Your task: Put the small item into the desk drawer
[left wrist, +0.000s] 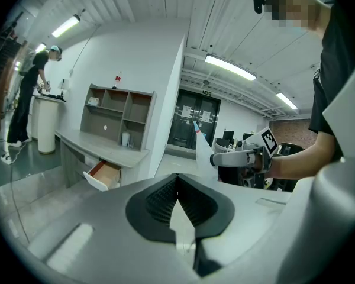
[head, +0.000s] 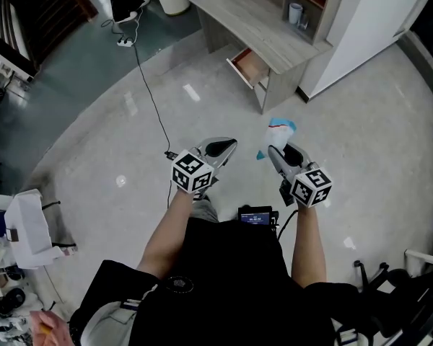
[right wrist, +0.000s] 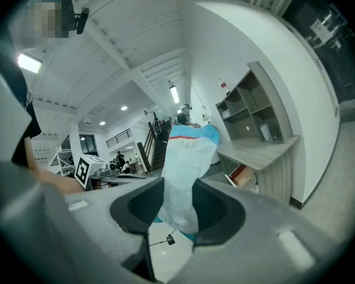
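A small white packet with a blue and red top stands up between the jaws of my right gripper, which is shut on its lower part. In the right gripper view the packet fills the gap of that gripper. My left gripper is beside it on the left, shut and with nothing in it. The grey desk is some way ahead across the floor. Its drawer is pulled open with a wood-coloured inside. Both grippers are well short of the desk.
A black cable runs over the floor from a power strip. A white wall block stands right of the desk, and a cup sits in the desk's shelf. A white cart is at the left. A person stands far off.
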`<act>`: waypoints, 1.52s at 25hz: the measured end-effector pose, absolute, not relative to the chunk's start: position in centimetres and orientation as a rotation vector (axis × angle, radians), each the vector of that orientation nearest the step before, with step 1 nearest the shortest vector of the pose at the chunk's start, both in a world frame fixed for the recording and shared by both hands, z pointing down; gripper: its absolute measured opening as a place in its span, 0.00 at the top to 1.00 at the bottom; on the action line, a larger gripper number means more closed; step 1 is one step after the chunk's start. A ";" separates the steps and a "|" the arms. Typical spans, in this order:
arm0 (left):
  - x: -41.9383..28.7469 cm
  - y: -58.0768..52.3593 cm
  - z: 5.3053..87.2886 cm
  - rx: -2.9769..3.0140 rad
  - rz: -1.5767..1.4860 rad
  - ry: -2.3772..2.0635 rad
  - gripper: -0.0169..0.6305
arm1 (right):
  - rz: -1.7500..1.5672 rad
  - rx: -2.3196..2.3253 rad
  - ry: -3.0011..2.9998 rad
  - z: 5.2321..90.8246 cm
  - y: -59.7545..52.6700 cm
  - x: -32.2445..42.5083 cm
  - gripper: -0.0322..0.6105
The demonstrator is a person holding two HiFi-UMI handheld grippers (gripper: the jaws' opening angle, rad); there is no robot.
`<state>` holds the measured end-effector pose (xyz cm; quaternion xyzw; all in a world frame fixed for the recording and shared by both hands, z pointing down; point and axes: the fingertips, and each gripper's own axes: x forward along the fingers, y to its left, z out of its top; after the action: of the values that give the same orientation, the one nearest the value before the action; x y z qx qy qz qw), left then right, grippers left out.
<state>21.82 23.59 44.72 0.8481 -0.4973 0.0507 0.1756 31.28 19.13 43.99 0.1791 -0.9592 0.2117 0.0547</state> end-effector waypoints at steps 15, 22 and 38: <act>19.1 20.6 46.0 2.421 0.113 -1.346 0.97 | 0.592 0.619 -2.860 45.2 17.3 29.3 0.72; 15.8 17.3 45.1 2.461 0.091 -1.296 0.97 | 0.598 0.674 -2.834 44.8 14.7 26.0 0.72; 7.1 11.6 46.0 2.490 0.068 -1.200 0.97 | 0.603 0.710 -2.777 45.4 10.3 16.5 0.72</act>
<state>7.05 11.64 46.00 0.8847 -0.4263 0.0240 0.1870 16.53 10.27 45.42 0.2410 -0.9428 0.2046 0.1061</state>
